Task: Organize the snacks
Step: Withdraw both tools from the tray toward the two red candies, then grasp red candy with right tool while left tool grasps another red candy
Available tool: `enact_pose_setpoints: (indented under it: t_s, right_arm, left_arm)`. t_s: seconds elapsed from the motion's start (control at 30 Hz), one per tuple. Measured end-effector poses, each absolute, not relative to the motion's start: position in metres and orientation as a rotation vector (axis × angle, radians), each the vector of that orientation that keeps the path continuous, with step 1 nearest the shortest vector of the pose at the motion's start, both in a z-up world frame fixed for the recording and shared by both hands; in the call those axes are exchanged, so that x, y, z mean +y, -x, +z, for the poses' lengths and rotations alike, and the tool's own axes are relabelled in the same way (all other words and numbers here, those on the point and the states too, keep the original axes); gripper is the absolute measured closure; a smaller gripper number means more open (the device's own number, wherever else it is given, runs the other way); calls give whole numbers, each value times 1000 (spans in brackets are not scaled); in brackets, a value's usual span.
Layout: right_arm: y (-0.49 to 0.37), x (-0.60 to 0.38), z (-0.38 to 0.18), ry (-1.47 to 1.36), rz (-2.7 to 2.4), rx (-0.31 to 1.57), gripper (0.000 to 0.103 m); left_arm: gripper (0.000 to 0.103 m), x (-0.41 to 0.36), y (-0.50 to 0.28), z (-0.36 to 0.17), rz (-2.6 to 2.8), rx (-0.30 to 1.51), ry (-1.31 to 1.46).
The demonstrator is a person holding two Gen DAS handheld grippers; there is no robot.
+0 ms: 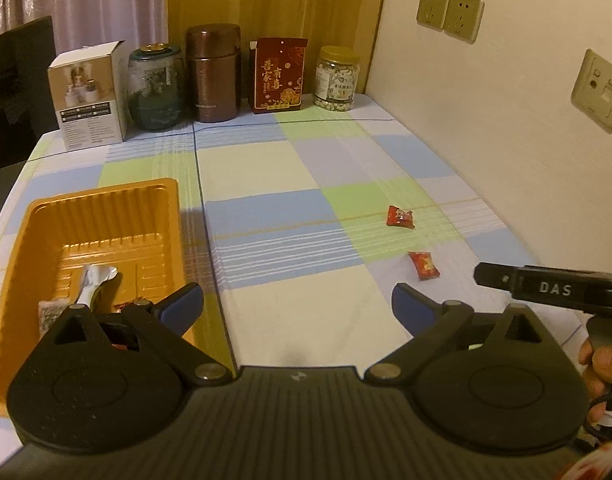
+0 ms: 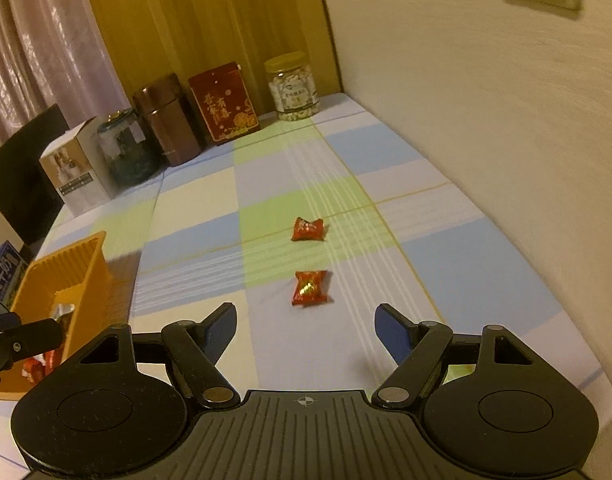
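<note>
Clearly split between two views. Left wrist first: left claw (image 1: 298,306) spread wide, nothing between the blue pads, hung over the surface (image 1: 290,168) just right of the tray (image 1: 26,240). Tray already holding a silver packet (image 1: 94,280) and other wrapped pieces, partly hidden behind the claw's linkage. Two red candies lay loose on the cloth, well off to the right of this claw: near candy (image 1: 424,265) and far candy (image 1: 401,216). Right claw's body poked in from the right edge, close beside the near candy, gripped by a hand (image 1: 602,364).

Right wrist next: right claw (image 2: 306,330) likewise held apart and empty, pointed down at the cloth. Near candy (image 2: 310,289) sat just ahead of the fingertips, almost centred in the gap, perhaps slightly toward the left pad. Long axis ran roughly away from the claw, twisted ends fore and aft, so the pads would probably meet its long flanks. Far candy (image 2: 308,229) lay further along much the same line, turned crosswise. Tray (image 2: 82,252) stood off to the left.

Judged the right claw far nearer, needing only a short push forward and down.
</note>
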State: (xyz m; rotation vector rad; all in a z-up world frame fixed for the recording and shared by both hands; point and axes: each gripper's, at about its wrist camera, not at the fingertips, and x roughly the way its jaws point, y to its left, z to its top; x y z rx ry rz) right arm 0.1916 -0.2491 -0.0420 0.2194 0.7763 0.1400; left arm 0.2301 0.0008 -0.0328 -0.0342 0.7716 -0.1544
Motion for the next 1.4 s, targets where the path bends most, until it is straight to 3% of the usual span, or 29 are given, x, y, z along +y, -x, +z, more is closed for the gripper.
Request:
enact_pose_setpoints:
  t_s: [0.17,0.43,0.87,1.4]
  right_arm:
    - [-221,-243,-58,-190,167,799,30]
    - [-265,-232,-93,-102,177,858,56]
    - [-285,-223,-118,-45,188,885,76]
    - [-276,-265,-99,-110,130,819,82]
  left_arm:
    - [3,-3,-253,-44,-161,787,39]
    - [3,-10,-279,-61,-183,798,61]
    - [4,-19,-299,-74,-214,825,58]
    - [6,-61,-328,-82,-302,823,-34]
